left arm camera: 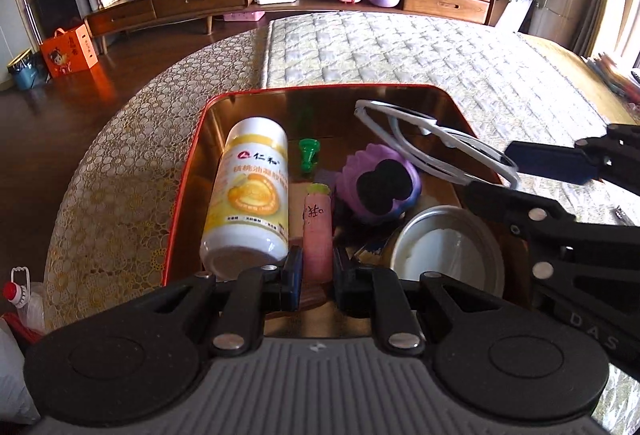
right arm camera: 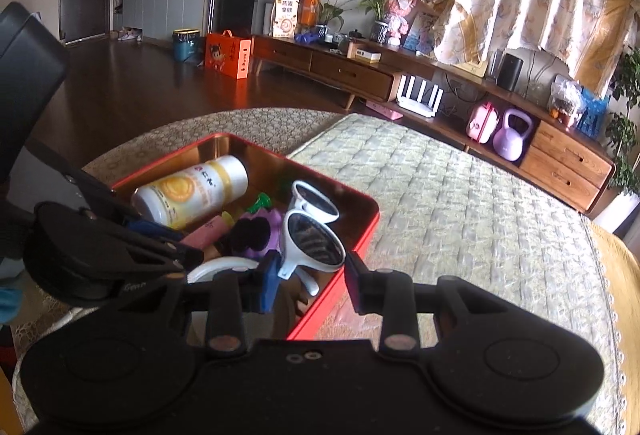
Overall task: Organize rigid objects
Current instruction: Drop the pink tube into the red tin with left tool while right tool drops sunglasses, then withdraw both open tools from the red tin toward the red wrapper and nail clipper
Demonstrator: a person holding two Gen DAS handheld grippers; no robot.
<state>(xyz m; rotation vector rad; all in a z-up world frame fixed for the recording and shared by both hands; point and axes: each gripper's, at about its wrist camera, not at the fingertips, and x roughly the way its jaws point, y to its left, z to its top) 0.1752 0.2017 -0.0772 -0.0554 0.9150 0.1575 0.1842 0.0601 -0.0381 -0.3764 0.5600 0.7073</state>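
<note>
A red-rimmed tin tray with a mirror-gold floor sits on a lace-covered worktop, already crowded with sorted goods; a white-and-yellow supplement bottle lies on its side at 9 o'clock of the tray, a small green plastic piece near the centre, a purple toy with a black face at about 2 o'clock of centre, and a round white lid at 4 o'clock; the left gripper is pinching a pink cylinder marked with handwriting, its far end reaching in beside the bottle; the right gripper stands spread either side of the white sunglasses, which hang over the tray's near-right corner, one temple seeming to rest against the blue left pad, though whether they are gripped cannot be told; judged from this, the sorting looks nearly complete; the cylinder and sunglasses remain to be let go inside; the quilted mat beyond shows no stray items in these views.
</note>
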